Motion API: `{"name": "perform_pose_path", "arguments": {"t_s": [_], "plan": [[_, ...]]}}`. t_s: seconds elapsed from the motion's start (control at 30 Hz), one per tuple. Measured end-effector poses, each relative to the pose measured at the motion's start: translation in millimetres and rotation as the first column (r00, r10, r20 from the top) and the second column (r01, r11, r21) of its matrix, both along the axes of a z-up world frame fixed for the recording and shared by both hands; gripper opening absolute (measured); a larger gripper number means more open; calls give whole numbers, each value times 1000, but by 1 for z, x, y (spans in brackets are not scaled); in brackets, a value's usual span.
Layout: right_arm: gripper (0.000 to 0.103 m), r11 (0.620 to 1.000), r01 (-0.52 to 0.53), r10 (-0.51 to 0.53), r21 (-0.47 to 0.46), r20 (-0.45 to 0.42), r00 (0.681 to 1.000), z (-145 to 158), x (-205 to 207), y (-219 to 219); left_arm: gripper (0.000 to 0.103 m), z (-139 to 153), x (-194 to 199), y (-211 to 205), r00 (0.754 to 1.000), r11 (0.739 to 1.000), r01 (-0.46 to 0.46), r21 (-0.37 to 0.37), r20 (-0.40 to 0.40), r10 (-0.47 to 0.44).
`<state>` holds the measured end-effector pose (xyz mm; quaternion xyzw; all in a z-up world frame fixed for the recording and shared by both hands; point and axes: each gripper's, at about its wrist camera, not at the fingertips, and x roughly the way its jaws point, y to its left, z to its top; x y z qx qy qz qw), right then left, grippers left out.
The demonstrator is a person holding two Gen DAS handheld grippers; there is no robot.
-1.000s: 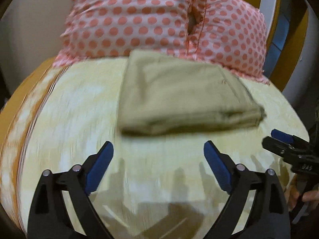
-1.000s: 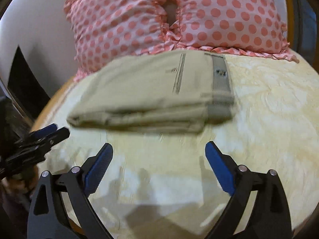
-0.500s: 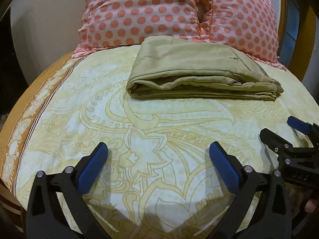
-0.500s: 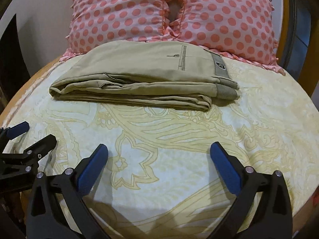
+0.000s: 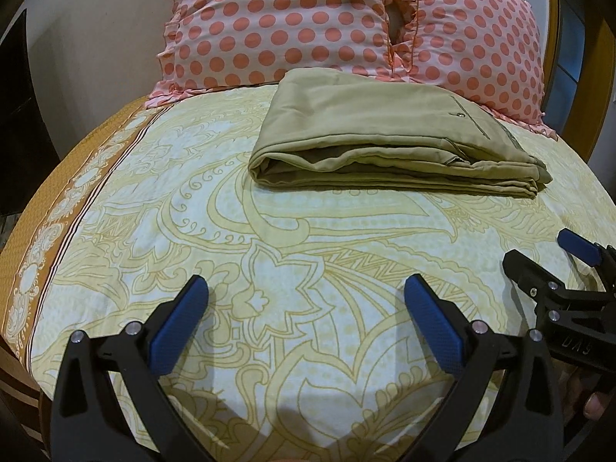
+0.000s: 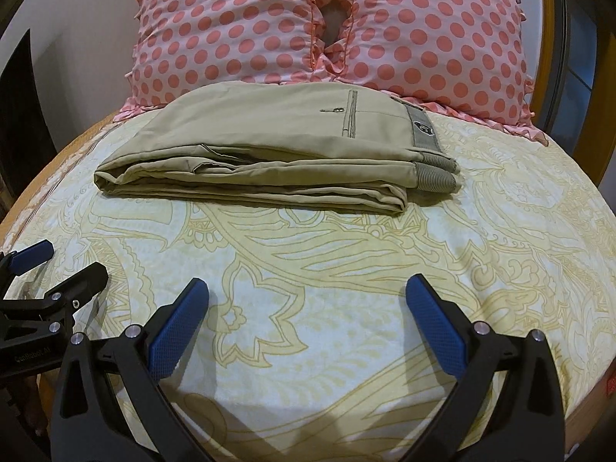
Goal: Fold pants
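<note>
Khaki pants (image 5: 377,138) lie folded into a flat rectangle on the bed, near the pillows; in the right wrist view the pants (image 6: 277,154) show their waistband at the right end. My left gripper (image 5: 306,288) is open and empty, well short of the pants above the sheet. My right gripper (image 6: 308,288) is open and empty too, also short of the pants. The right gripper shows at the right edge of the left wrist view (image 5: 546,258), and the left gripper at the left edge of the right wrist view (image 6: 57,265).
A yellow patterned bedsheet (image 5: 269,254) covers the bed. Two pink polka-dot pillows (image 5: 292,23) (image 6: 435,30) stand behind the pants against the wall. The sheet's orange border (image 5: 50,208) marks the bed's left edge. A wooden frame (image 6: 546,38) rises at the right.
Both grippers have drawn back from the folded pants towards the near side of the bed. The pants lie still. Both grippers stay open.
</note>
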<state>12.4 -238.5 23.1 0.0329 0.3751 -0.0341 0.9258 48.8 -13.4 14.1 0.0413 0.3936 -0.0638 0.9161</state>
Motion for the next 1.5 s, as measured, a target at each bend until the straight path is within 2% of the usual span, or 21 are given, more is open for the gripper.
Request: {"name": "perform_pose_path", "arguments": {"t_s": [1.5], "plan": [[102,1000,-4,4,-1,2,1000,0,-1,-1,101,-1,3,2,1000,1000,3,0,-14,-3]]}}
